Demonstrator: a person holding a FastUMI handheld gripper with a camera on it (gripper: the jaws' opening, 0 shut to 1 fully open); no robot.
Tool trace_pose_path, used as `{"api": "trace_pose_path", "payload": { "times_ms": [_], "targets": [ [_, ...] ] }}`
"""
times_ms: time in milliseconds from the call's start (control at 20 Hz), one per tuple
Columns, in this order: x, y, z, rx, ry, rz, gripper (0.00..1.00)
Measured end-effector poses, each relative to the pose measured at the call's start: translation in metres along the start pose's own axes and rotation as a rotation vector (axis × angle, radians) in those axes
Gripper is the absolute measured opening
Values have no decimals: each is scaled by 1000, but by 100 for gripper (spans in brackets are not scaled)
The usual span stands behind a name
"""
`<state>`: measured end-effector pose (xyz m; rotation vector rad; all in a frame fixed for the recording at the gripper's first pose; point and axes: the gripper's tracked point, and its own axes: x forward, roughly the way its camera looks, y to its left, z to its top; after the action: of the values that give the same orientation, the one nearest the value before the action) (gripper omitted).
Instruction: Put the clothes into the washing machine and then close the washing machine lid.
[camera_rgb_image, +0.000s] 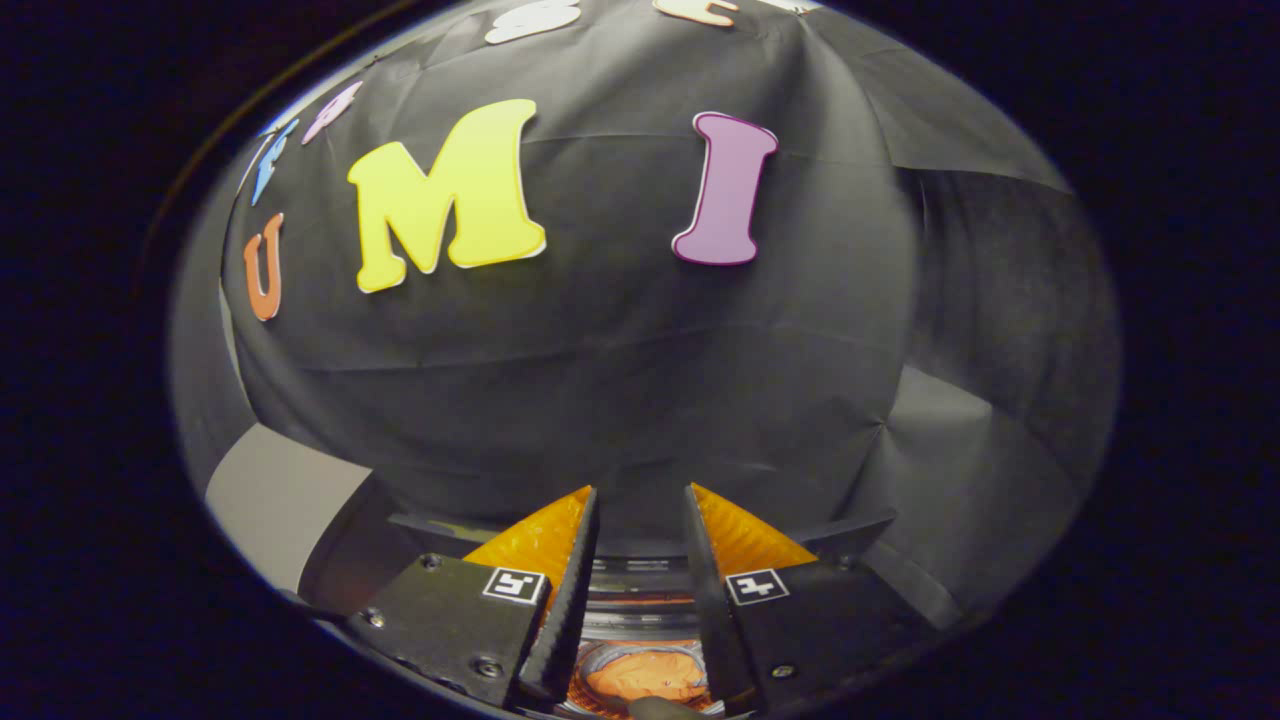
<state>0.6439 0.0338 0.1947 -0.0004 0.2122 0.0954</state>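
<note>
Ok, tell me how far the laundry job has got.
Looks done: orange clothes lie inside the washing machine drum, seen between the fingers. In hand: nothing; the gripper is open and empty above the opening, facing the booth wall. Left: the lid, which I cannot see, apparently unclosed.

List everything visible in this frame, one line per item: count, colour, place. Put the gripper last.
Booth wall: one, black cloth, beyond the fingers.
Pale panel: one, light grey, low down beside the cloth wall, off to the side of the fingers.
Washing machine opening: one, silvery rim, seen low between the fingers; the lid's position cannot be told.
Clothes: one bundle, orange, inside the opening, below and between the fingers.
Gripper: one, fingers apart with a gap between them, gripping nothing, pointing towards the cloth wall above the opening.
</note>
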Motion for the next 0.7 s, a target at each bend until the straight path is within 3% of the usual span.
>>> {"api": "trace_pose_path", "payload": {
  "times_ms": [400, 500, 600, 700],
  "targets": [
    [45, -1, -28, 13, 66, -20, 52],
    [47, -3, -24, -26, -1, -32, 53],
    [47, -4, -22, -14, -47, -19, 65],
    [46, -3, -23, -7, -78, -5, 65]
  ]
}}
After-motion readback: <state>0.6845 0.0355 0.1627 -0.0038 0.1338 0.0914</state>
